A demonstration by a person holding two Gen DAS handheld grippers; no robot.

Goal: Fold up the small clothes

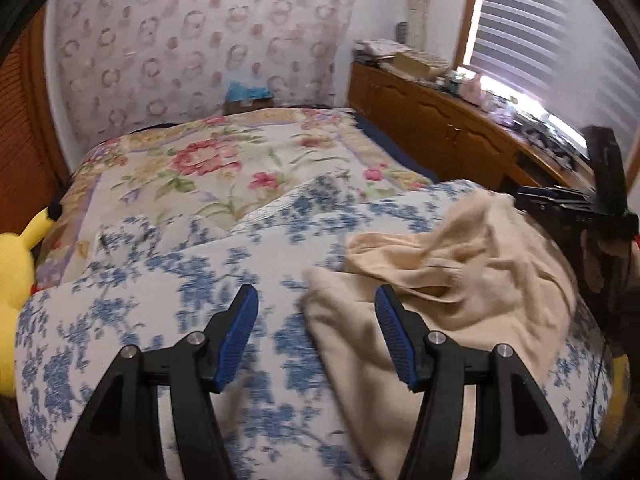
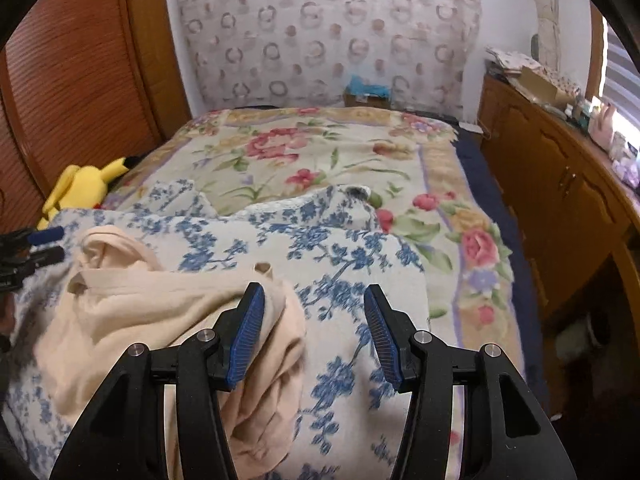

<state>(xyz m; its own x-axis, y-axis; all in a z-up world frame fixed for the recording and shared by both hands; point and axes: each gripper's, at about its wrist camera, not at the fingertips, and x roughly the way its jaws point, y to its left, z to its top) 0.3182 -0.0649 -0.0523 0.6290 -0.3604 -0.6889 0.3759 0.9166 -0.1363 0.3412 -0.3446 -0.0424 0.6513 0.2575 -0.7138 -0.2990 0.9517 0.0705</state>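
Observation:
A crumpled cream garment (image 1: pixel 452 276) lies on the blue-and-white floral cover (image 1: pixel 168 280) of the bed. My left gripper (image 1: pixel 316 300) is open and empty, held above the garment's left edge. My right gripper (image 2: pixel 314 300) is open and empty, above the garment's right edge (image 2: pixel 168 312) and the cover (image 2: pixel 360 264). The right gripper shows at the far right of the left wrist view (image 1: pixel 568 204). The left gripper shows at the left edge of the right wrist view (image 2: pixel 44 244).
A flowered blanket (image 2: pixel 320 152) covers the far half of the bed. A yellow plush toy (image 2: pixel 84 184) lies at the bed's left side by a wooden louvred door (image 2: pixel 72 60). A cluttered wooden dresser (image 2: pixel 560 176) runs along the right, under a window with blinds (image 1: pixel 540 32).

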